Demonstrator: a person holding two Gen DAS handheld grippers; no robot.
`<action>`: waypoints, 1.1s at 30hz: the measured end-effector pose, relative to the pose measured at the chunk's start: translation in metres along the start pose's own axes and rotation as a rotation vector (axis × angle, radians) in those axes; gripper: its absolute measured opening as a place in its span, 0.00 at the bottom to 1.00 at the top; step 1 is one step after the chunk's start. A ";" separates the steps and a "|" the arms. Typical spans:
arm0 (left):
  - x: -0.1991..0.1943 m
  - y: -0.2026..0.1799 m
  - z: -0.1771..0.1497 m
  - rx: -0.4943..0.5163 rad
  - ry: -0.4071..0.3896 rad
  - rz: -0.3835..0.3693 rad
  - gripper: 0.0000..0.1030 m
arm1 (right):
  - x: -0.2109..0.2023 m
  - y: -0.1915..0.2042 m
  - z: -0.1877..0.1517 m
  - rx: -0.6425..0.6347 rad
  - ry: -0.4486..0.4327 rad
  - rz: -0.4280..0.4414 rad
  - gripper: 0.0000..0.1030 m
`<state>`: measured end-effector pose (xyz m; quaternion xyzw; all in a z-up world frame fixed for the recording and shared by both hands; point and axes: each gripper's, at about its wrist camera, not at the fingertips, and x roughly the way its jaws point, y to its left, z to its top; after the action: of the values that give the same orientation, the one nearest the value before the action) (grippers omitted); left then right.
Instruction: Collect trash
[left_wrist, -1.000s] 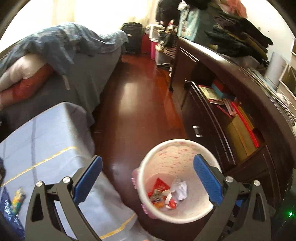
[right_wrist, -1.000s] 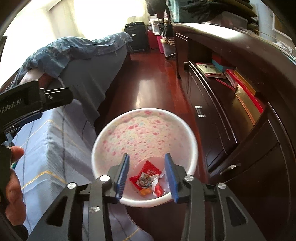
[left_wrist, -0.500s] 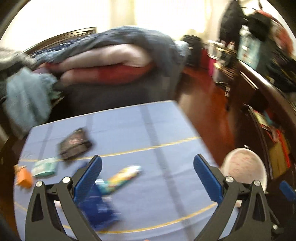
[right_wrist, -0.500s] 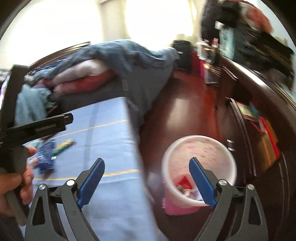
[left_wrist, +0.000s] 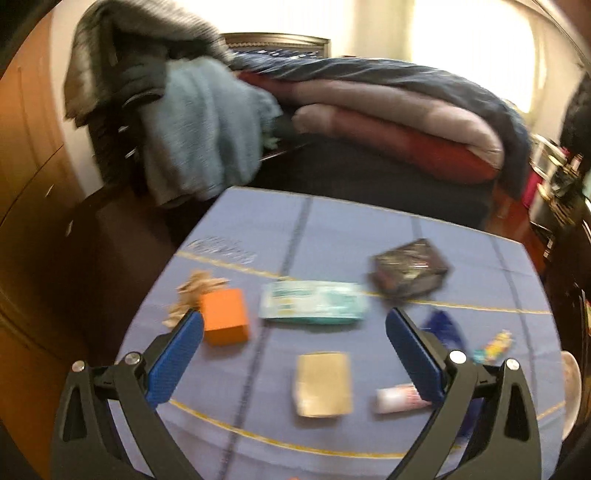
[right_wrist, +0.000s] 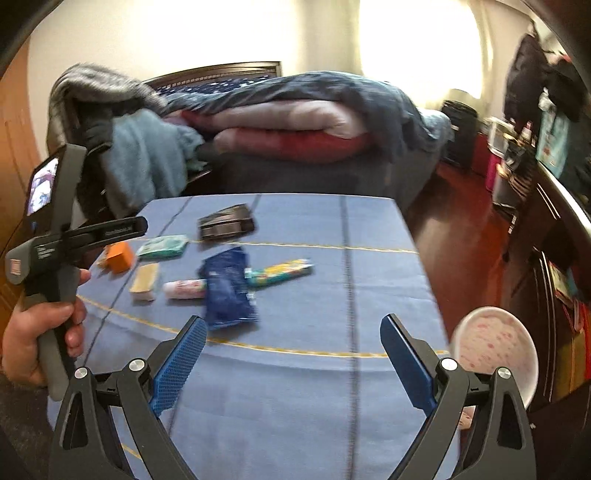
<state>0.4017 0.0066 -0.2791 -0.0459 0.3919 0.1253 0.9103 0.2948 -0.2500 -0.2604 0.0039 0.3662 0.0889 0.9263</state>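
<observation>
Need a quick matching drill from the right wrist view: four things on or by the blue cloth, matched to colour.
Things:
1. small box
2. flat wrapper
3. tissue pack
4. trash bin

Colours:
A. white with pink speckles
B. orange
C. dark blue
D. teal green

Pairs: 1-B, 2-C, 3-D, 4-A

A dark blue wrapper (right_wrist: 227, 290) is seen lying flat at centre left, overlapping a colourful tube-like packet (right_wrist: 279, 272). The pink-speckled white bin (right_wrist: 495, 349) stands at lower right; its contents cannot be made out.
</observation>
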 end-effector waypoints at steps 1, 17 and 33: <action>0.008 0.007 -0.001 -0.006 0.009 0.016 0.95 | 0.001 0.006 0.001 -0.008 0.002 0.005 0.92; 0.072 0.035 -0.004 -0.087 0.071 -0.016 0.80 | 0.029 0.068 0.009 -0.103 0.051 0.024 0.92; 0.027 0.077 -0.025 -0.147 0.034 -0.107 0.35 | 0.078 0.132 0.017 -0.148 0.115 0.133 0.92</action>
<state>0.3812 0.0812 -0.3148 -0.1353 0.3941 0.1041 0.9031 0.3409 -0.1056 -0.2907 -0.0455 0.4103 0.1769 0.8935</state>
